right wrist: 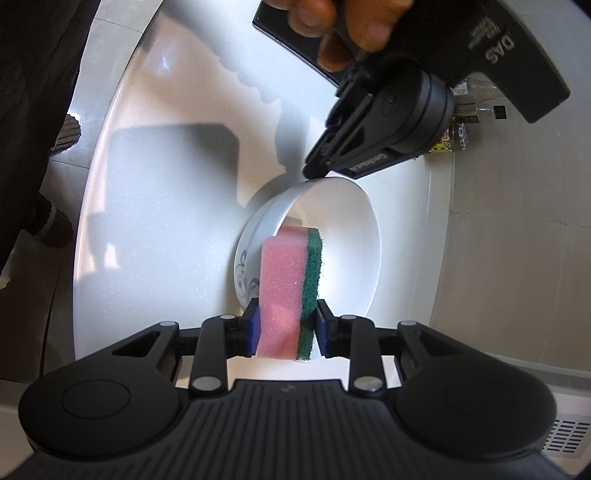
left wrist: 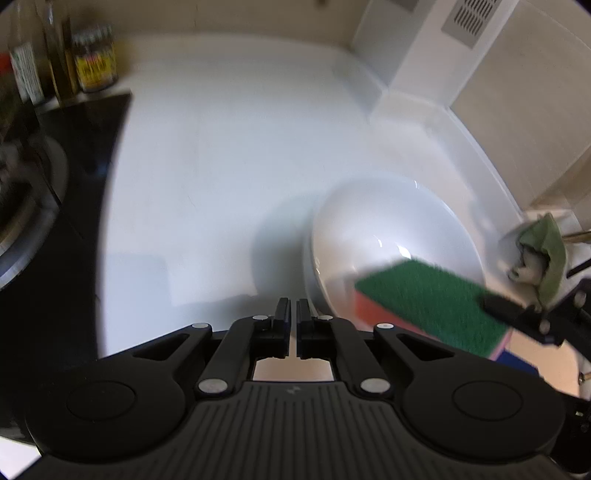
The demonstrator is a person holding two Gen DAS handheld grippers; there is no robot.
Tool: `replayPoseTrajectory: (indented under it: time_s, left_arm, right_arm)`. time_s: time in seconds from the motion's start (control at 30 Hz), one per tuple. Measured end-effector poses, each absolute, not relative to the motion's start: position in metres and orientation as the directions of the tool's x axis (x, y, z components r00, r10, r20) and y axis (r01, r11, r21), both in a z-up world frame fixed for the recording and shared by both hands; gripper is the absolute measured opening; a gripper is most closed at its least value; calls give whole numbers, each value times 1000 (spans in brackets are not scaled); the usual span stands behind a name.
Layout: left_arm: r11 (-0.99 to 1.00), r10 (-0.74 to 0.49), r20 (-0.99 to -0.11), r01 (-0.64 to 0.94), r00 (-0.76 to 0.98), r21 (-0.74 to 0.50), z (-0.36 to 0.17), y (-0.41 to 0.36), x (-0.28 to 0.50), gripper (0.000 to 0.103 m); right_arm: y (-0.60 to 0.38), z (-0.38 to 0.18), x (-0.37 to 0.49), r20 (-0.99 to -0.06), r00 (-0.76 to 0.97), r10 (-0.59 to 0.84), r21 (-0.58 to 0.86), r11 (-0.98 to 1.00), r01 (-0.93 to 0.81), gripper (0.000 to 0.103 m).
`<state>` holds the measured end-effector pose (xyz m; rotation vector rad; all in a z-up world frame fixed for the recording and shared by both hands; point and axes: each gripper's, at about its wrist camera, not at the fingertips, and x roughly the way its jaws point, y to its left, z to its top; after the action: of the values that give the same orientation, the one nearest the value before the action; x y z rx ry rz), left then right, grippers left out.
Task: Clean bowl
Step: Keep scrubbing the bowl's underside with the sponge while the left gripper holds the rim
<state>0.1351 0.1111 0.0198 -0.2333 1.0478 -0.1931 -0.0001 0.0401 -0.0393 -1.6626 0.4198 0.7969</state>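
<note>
Left wrist view, from left to right: two or three blurred glass bottles and one jar with a yellow label (left wrist: 95, 61) stand at the far left, behind a glossy black hob (left wrist: 85, 147). The smooth white worktop (left wrist: 221, 147) fills the middle. The left gripper (left wrist: 293, 308) has its matte black fingers drawn almost together, and the bowl's rim seems to run between them, though the grip is not clear here. One glazed white bowl (left wrist: 384, 236) sits tilted to the right, with the sponge (left wrist: 428, 302) across its near edge, green scouring face up. A crumpled green cloth (left wrist: 546, 254) lies at the far right.

The right wrist view shows what the other cannot: a dark scroll pattern on the bowl (right wrist: 343, 236) outside, and the sponge (right wrist: 288, 291) as a rectangular block, porous pink foam with a coarse green layer. The right gripper (right wrist: 284, 328) clamps it between two blue pads. The left gripper (right wrist: 314, 168) touches the bowl's upper rim, a hand (right wrist: 343, 26) above it.
</note>
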Motion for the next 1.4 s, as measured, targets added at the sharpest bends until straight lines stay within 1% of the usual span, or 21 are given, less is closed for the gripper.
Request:
replayPoseTrajectory:
  time_s: [0.1, 0.13, 0.2, 0.23, 0.27, 0.3, 0.33, 0.43, 0.5, 0.6, 0.63, 0.7, 0.8, 0.93, 1.03, 1.1, 1.27, 1.33, 1.4]
  left_arm:
    - [922, -351, -806, 23, 476, -387, 32, 122, 132, 4]
    - [915, -366, -804, 23, 468, -403, 32, 122, 132, 6]
    - [916, -370, -812, 29, 451, -401, 29, 117, 133, 6]
    - [916, -370, -815, 25, 446, -401, 26, 115, 135, 14]
    - [915, -370, -819, 20, 438, -402, 22, 113, 136, 17]
    - [914, -371, -822, 17, 432, -404, 20, 111, 137, 17]
    - [915, -371, -827, 13, 423, -404, 17, 109, 139, 21]
    - [921, -363, -845, 16, 392, -388, 8, 103, 148, 25]
    - [932, -352, -851, 61, 390, -357, 7, 100, 158, 23]
    - [943, -332, -856, 128, 395, -306, 8, 98, 174, 18]
    - [952, -306, -864, 133, 399, -276, 10, 96, 182, 15]
    - [966, -259, -878, 135, 403, -223, 12, 93, 197, 15]
    - [971, -239, -884, 90, 401, -221, 14, 91, 198, 15]
    - [973, -217, -873, 32, 437, -227, 20, 93, 162, 19]
    - [970, -218, -871, 0, 440, -243, 18, 87, 139, 20]
    - [978, -193, -879, 11, 436, -209, 15, 80, 139, 23]
    - [984, -181, -878, 75, 443, -164, 15, 77, 170, 15]
    - [985, -168, -883, 48, 439, -164, 14, 80, 183, 15]
    - [985, -158, -882, 10, 444, -171, 15, 79, 181, 15]
  right_arm:
    - [42, -41, 0, -699, 701, 141, -711, -240, -661, 26]
    - [43, -42, 0, -699, 701, 140, -711, -238, -661, 26]
    - [43, -42, -1, -699, 702, 139, -712, -237, -661, 26]
    - [43, -42, -1, -699, 701, 138, -711, -237, -662, 26]
    - [43, -42, -1, -700, 700, 139, -710, -237, -663, 26]
    - [40, -38, -2, -702, 699, 139, -709, -237, -664, 26]
    - [38, -35, -2, -703, 698, 140, -708, -236, -665, 26]
    - [40, -35, -2, -704, 696, 139, -706, -237, -667, 26]
    - [42, -35, -2, -706, 696, 135, -705, -236, -669, 26]
    - [41, -28, -3, -711, 687, 150, -701, -233, -674, 26]
    - [40, -27, -2, -713, 684, 153, -698, -236, -676, 26]
    - [36, -24, -1, -716, 681, 153, -695, -247, -675, 26]
    - [30, -22, -3, -715, 681, 156, -696, -252, -673, 26]
    - [26, -19, -5, -721, 674, 162, -691, -249, -679, 26]
    - [21, -19, -3, -721, 672, 169, -690, -262, -675, 26]
    - [17, -18, -2, -721, 671, 174, -689, -280, -668, 26]
    - [5, -15, -3, -731, 650, 210, -678, -338, -653, 26]
    - [0, -16, -3, -730, 650, 213, -677, -361, -642, 26]
    - [-7, -15, -1, -728, 647, 224, -678, -368, -636, 26]
